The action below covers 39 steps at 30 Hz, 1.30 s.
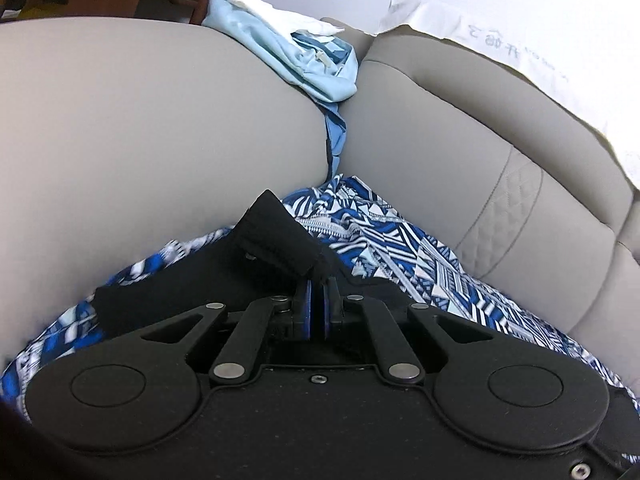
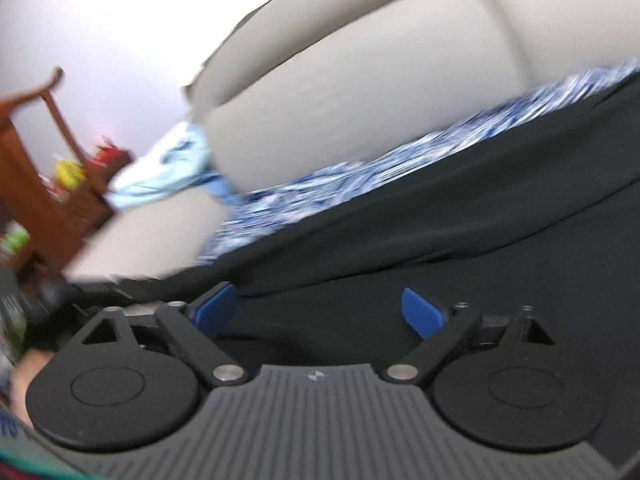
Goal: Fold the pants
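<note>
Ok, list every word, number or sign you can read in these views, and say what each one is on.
Only one spot carries writing.
White sheet draped over the sofa back: faint handwritten marks, mirrored or showing through, too faint to read; one may be a "3".
Patterned cloth: geometric print only, no text.
Black pants: no label visible.
Right wrist view: too blurred for any text.

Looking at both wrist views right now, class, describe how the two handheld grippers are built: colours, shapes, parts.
Both are matte black. The left gripper has two round discs, angled link arms with silver pivot pins, blue finger pads and a flat black base. The right gripper shares that design, with blue pads, but its base plate is ribbed grey. No cables or sleeves are clearly visible.
</note>
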Tool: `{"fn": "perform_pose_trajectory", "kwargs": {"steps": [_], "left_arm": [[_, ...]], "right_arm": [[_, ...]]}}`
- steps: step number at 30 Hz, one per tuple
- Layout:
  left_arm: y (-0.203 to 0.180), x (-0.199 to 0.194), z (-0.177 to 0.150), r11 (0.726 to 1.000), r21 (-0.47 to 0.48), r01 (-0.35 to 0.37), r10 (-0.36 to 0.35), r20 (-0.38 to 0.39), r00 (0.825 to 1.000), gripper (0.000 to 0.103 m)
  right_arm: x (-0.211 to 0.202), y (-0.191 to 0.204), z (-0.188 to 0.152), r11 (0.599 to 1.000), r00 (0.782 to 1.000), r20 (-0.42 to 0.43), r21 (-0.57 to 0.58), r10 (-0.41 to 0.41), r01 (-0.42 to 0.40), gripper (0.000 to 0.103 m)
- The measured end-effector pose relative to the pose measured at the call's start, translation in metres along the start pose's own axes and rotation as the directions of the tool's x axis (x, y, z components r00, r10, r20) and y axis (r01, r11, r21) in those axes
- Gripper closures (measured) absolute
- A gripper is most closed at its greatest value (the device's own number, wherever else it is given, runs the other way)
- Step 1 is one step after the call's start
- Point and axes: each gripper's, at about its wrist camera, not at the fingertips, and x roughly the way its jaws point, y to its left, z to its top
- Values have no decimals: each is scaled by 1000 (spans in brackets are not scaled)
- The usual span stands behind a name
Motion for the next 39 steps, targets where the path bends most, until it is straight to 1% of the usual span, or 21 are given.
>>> {"fn": "perform_pose_trajectory", "kwargs": {"steps": [2, 4, 8, 14, 15, 16, 17, 19, 21, 23, 24, 25, 26, 27, 30, 31, 32, 34, 36, 37, 39], "left_arm": [[10, -8, -5, 1000, -20, 24, -24, 8, 1000, 98], [19, -15, -9, 999, -30, 44, -43, 25, 999, 98], [33, -20, -19, 997, -27, 75, -73, 37, 997, 98], [58, -20, -21, 992, -68, 103, -100, 34, 994, 98], [62, -20, -21, 991, -81, 109, -107, 27, 994, 98], [64, -19, -21, 990, -88, 114, -112, 19, 993, 97], [67, -18, -21, 989, -92, 118, -118, 8, 993, 97], [71, -14, -23, 987, -98, 125, -128, -25, 991, 94], [78, -11, -25, 980, -133, 149, -158, -61, 986, 88], [88, -8, -28, 951, -211, 225, -249, -95, 964, 80], [95, -6, -30, 924, -265, 277, -315, -110, 943, 74], [99, -4, -31, 901, -304, 308, -356, -115, 927, 60], [102, -1, -33, 883, -338, 326, -383, -115, 917, 49], [105, 1, -33, 871, -363, 331, -394, -114, 912, 48], [108, 8, -31, 848, -411, 336, -406, -96, 909, 42], [111, 11, -30, 835, -437, 334, -408, -82, 909, 36], [112, 14, -29, 823, -462, 331, -406, -69, 911, 30], [111, 22, -26, 808, -505, 303, -375, -44, 926, 27], [114, 27, -24, 807, -530, 261, -322, -24, 947, 35], [114, 29, -23, 813, -532, 237, -290, -18, 957, 61], [112, 32, -22, 848, -500, 173, -216, -29, 976, 97]], "right_arm": [[20, 18, -6, 997, 997, -39, 58, 61, -59, 21], [41, 35, -14, 993, 993, -75, 91, 87, -80, 30], [80, 59, -25, 983, 984, -126, 152, 125, -106, 32], [137, 80, -21, 985, 992, -125, 174, 14, 8, 33], [145, 79, -19, 982, 992, -122, 185, -4, 27, 47], [149, 78, -15, 980, 992, -124, 195, -16, 40, 74], [154, 78, -14, 978, 991, -132, 201, -37, 63, 85], [155, 82, -11, 977, 990, -126, 198, -59, 84, 90], [148, 92, -10, 985, 993, -91, 150, -72, 86, 91], [138, 102, -11, 992, 994, -72, 91, -85, 91, 91], [135, 106, -12, 993, 994, -70, 76, -86, 91, 92], [131, 108, -13, 994, 995, -69, 72, -79, 84, 93], [128, 109, -13, 994, 995, -71, 76, -71, 76, 93], [124, 109, -14, 994, 995, -74, 85, -65, 71, 93], [114, 113, -19, 993, 996, -76, 105, -49, 57, 94], [111, 114, -21, 993, 996, -76, 101, -45, 52, 94], [108, 116, -24, 994, 996, -76, 95, -41, 48, 94], [101, 119, -30, 995, 997, -75, 90, -36, 43, 94], [93, 120, -38, 995, 997, -74, 92, -33, 40, 94], [90, 121, -43, 995, 997, -72, 92, -38, 44, 94], [85, 119, -56, 995, 996, -65, 75, -66, 71, 93]]}}
